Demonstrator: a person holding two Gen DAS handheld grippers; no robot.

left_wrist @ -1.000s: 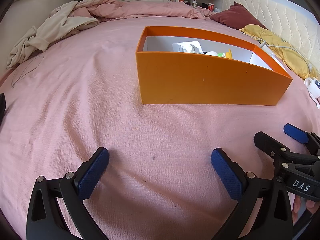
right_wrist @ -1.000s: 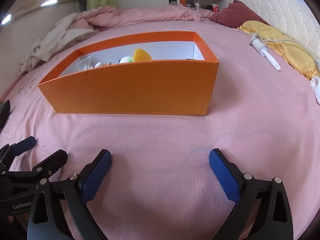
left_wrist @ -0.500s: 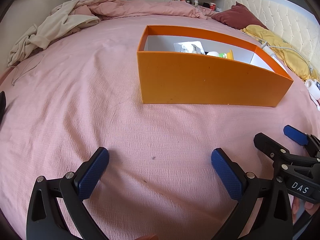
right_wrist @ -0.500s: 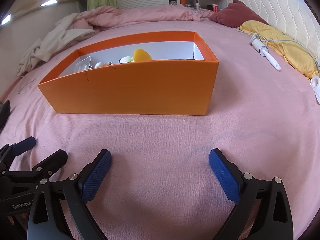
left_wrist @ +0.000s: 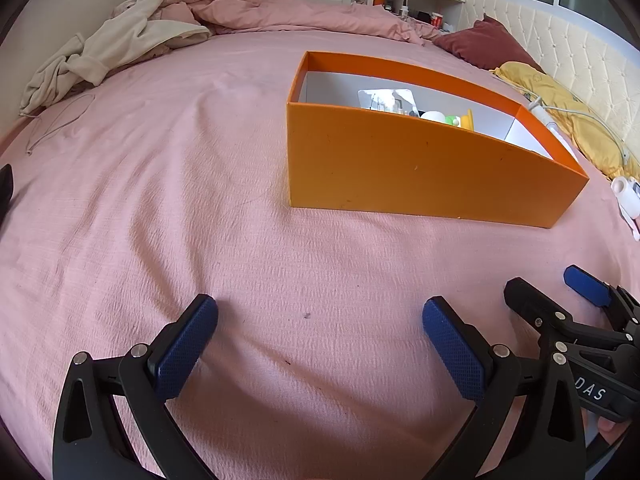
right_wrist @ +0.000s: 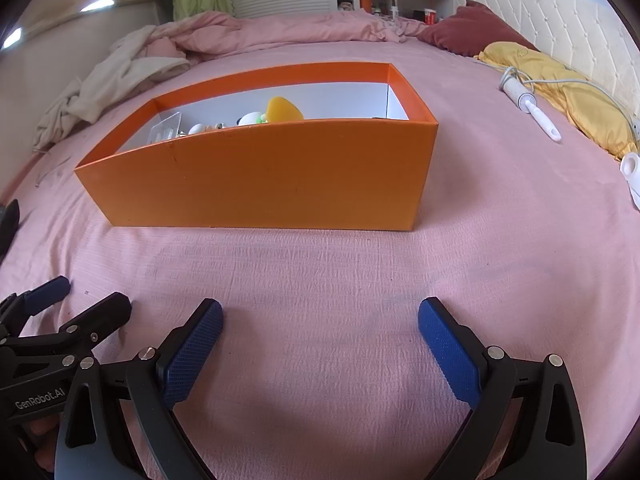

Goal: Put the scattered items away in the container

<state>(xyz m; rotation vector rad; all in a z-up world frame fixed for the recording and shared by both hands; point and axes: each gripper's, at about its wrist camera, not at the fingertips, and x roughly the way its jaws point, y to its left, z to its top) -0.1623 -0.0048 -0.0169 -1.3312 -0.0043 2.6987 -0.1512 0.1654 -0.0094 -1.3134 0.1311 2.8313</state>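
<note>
An orange box point(left_wrist: 400, 168) stands on the pink bed; it also shows in the right wrist view point(right_wrist: 264, 180). Inside it lie a clear plastic pack point(left_wrist: 386, 100), a white round item point(left_wrist: 434, 116), a small green piece point(left_wrist: 453, 120) and a yellow piece point(right_wrist: 283, 110). My left gripper point(left_wrist: 320, 344) is open and empty, low over the sheet in front of the box. My right gripper point(right_wrist: 320, 340) is open and empty beside it, also short of the box. Each gripper shows at the edge of the other's view.
A white lint roller point(right_wrist: 532, 110) with a cable lies on the sheet right of the box, by a yellow pillow point(right_wrist: 568, 92). A white roll point(left_wrist: 624, 196) lies at the far right. Beige clothes point(left_wrist: 108, 56) and a pink duvet point(left_wrist: 288, 16) are piled at the back left.
The left gripper has tilted up slightly, so more of the box's inside shows. The right gripper has not moved. Both stay open.
</note>
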